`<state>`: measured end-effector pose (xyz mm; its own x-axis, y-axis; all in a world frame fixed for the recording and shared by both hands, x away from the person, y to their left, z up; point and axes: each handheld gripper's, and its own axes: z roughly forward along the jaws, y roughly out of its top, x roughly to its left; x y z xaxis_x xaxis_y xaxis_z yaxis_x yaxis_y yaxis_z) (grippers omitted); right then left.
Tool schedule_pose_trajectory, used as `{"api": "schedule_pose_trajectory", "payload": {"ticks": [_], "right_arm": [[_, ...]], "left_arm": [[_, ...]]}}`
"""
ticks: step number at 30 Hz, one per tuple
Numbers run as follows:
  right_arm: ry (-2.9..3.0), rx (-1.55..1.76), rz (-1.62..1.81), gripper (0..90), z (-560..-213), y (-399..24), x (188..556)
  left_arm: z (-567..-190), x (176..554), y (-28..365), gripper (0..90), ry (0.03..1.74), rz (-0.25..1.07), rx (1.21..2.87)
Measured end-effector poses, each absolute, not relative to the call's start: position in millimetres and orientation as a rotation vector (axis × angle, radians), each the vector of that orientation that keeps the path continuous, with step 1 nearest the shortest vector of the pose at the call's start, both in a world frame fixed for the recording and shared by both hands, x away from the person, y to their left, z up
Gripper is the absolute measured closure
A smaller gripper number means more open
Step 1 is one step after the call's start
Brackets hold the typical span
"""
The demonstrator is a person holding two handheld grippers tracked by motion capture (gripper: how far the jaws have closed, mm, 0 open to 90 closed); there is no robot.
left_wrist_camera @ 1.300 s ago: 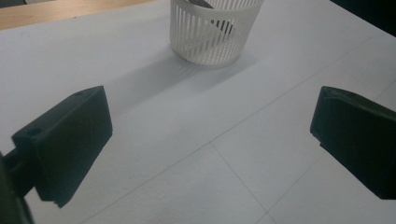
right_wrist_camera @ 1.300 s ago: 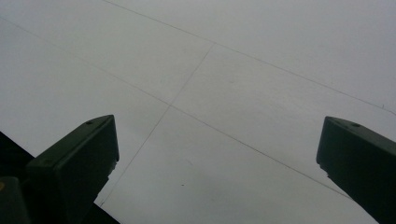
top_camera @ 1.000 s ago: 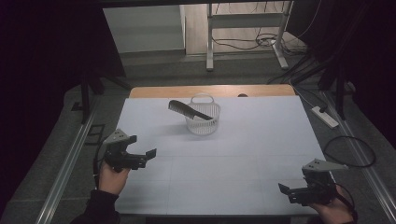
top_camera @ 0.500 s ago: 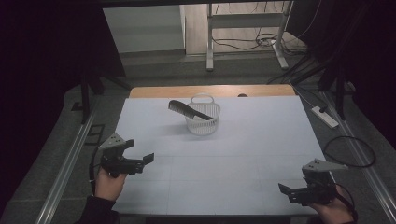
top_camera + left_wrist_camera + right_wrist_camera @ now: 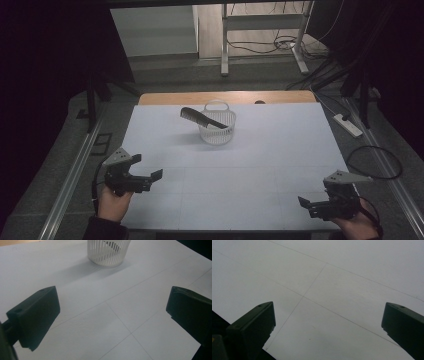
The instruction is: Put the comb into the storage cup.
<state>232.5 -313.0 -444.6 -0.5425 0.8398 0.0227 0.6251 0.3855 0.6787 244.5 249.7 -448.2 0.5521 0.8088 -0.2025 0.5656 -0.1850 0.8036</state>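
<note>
A black comb (image 5: 202, 118) already lies tilted across the rim of the white basket (image 5: 218, 131), one end inside and the toothed end jutting out over its left side. Judging by that, little seems left to do. Both hands sit well back from the basket at the near edge of the table (image 5: 260, 165). The left gripper (image 5: 145, 180) points toward the basket, its jaws wide apart and empty. The right gripper (image 5: 314, 206) rests low, its jaws likewise spread with nothing between them.
</note>
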Motion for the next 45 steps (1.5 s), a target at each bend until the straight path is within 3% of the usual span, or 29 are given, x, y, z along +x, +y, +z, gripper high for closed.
{"api": "schedule_pose_trajectory", "payload": {"ticks": [45], "right_arm": [[2.321,1.29,0.926,0.0,-444.5,-313.6,232.8]], "left_arm": [[-456.1,199.4,280.0,0.0,1.215,0.366,1.857]]}}
